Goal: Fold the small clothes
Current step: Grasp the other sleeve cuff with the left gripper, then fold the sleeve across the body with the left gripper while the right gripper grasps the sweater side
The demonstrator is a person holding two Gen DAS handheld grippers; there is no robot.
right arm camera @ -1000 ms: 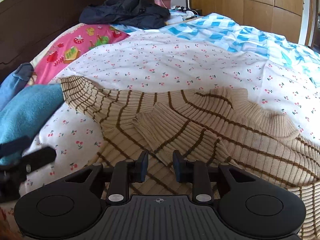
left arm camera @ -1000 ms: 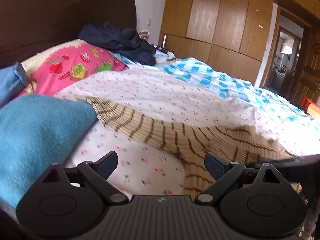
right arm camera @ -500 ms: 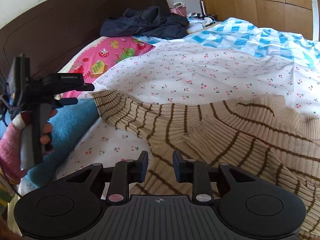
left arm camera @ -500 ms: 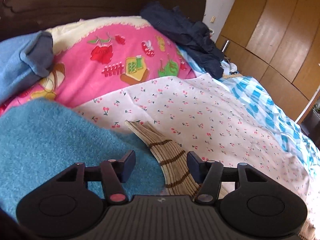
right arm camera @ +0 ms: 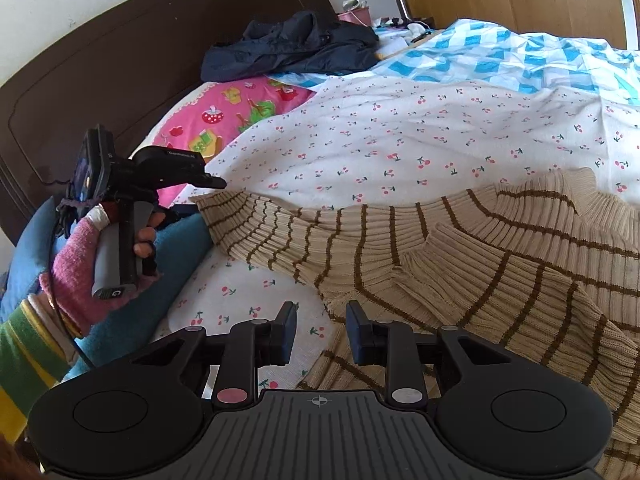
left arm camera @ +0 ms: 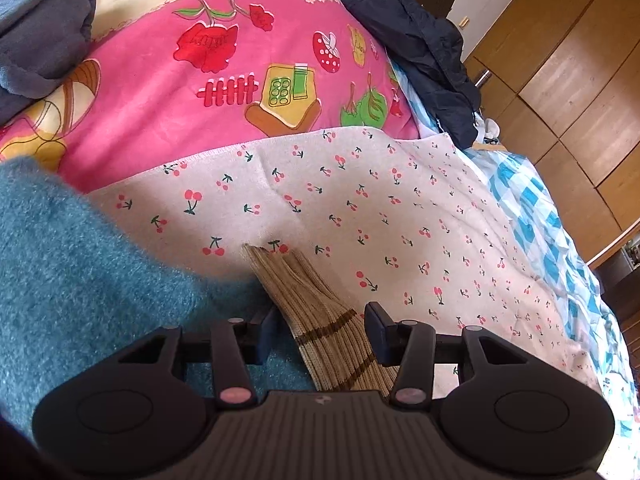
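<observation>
Lettering on the left hand-held gripper (right arm camera: 208, 179), seen from the right wrist view: small white print along its top bar, too small to read for sure, plus a "G"-like mark on the grey handle base. No other readable text or brand.

Beige striped sweater (right arm camera: 460, 264) lies spread on the cherry-print sheet (right arm camera: 400, 128) of the bed, one sleeve stretched toward the headboard. Sleeve cuff (left arm camera: 276, 270) sits between the left gripper's fingers (left arm camera: 376, 330), jaws apart on either side of it, not pinching; cuff partly overlaps the teal blanket (left arm camera: 80, 264). In the left wrist view that gripper (left arm camera: 320, 332) is low over the cuff.

Versus half a second ago: left gripper has dropped closer to the sleeve, cuff now fills more of the gap, jaw gap about the same. A second ago it was far back from the cuff, jaws wider. Right view has drifted slightly, sweater in the same spot.

Right hand-held gripper (right arm camera: 320, 332) hovers above the sweater's lower edge, jaws slightly apart, holding nothing; sweater body lies ahead and to its right. Left hand (right arm camera: 100, 256), in a pink fingerless glove, holds the left gripper's handle.

Pink cartoon pillow (left arm camera: 224, 80) and dark jacket (right arm camera: 288, 48) lie near the headboard, blue checked quilt (right arm camera: 520, 52) beyond the sheet.
</observation>
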